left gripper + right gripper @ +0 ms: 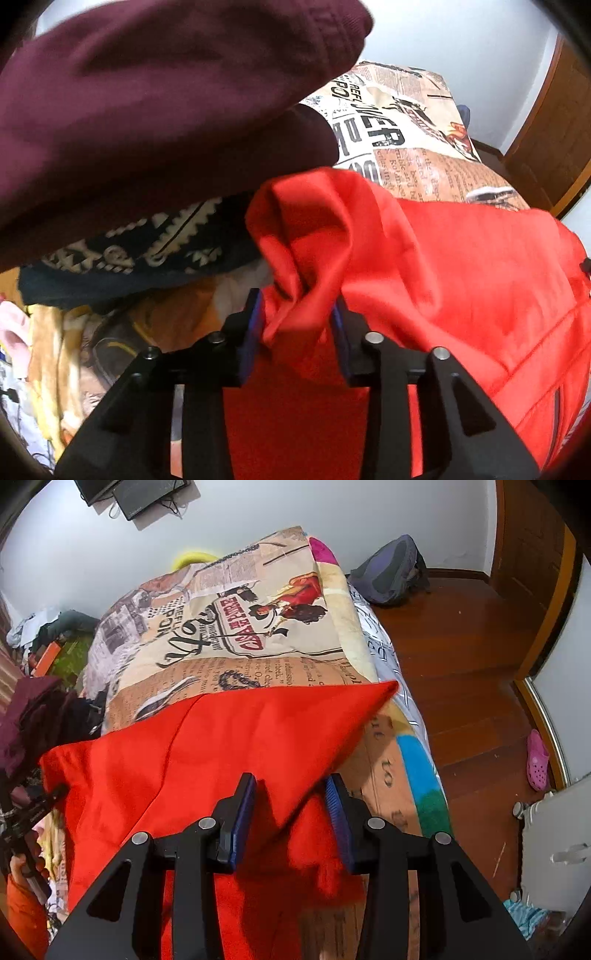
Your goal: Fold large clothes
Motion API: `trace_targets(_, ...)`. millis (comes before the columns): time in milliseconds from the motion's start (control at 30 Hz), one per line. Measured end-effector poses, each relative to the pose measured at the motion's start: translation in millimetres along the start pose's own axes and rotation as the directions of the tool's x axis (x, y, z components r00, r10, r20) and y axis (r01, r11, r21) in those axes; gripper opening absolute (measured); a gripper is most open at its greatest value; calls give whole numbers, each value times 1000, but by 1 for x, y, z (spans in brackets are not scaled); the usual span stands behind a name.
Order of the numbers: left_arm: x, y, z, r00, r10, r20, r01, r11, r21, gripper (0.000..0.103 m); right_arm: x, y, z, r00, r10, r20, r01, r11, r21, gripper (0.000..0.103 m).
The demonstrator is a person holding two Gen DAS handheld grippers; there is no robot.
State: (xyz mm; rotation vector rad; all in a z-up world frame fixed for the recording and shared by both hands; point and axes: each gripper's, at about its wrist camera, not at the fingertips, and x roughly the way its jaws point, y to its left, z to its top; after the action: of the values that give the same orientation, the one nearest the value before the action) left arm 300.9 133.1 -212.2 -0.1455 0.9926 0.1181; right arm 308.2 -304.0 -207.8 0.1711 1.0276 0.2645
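Observation:
A large red garment (461,277) lies spread over the bed's newspaper-print cover (406,147). My left gripper (297,314) points down at a bunched-up fold of it. The fold sits between the blue pads, which stand apart and do not pinch it. In the right wrist view the red garment (221,746) lies flat with one pointed corner near the bed's right edge. My right gripper (290,794) is open over its near edge, a loose fold between the pads. A hand (22,864) holding the other gripper shows at the far left.
A maroon garment (147,110) and a dark patterned knit (129,258) are heaped left of the red one, with more clothes (55,350) below. Right of the bed are wooden floor (461,664), a backpack (391,572), a pink clog (537,760) and a white heater (554,849).

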Motion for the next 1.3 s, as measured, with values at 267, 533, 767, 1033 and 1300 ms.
trace_targets(267, -47, 13, -28, 999, -9, 31, 9, 1000, 17, 40, -56, 17, -26, 997, -26, 79, 33, 996, -84, 36)
trace_targets(533, -95, 34, -56, 997, -25, 78, 24, 1000, 7, 54, -103, 40, -56, 985, -36, 171, 64, 985, -160, 50)
trace_targets(767, -117, 55, -85, 998, -10, 55, 9, 1000, 13, 69, -112, 48, -87, 985, -33, 170, 63, 983, -175, 55)
trace_targets(1033, -108, 65, -125, 999, -37, -39, 38, 999, 21, 69, -99, 36, -128, 994, -62, 89, 71, 993, -99, 55)
trace_targets(1300, -84, 81, -165, 976, -163, -145, 149, 984, -97, 69, -85, 25, -163, 998, -69, -13, 68, 997, -36, 55)
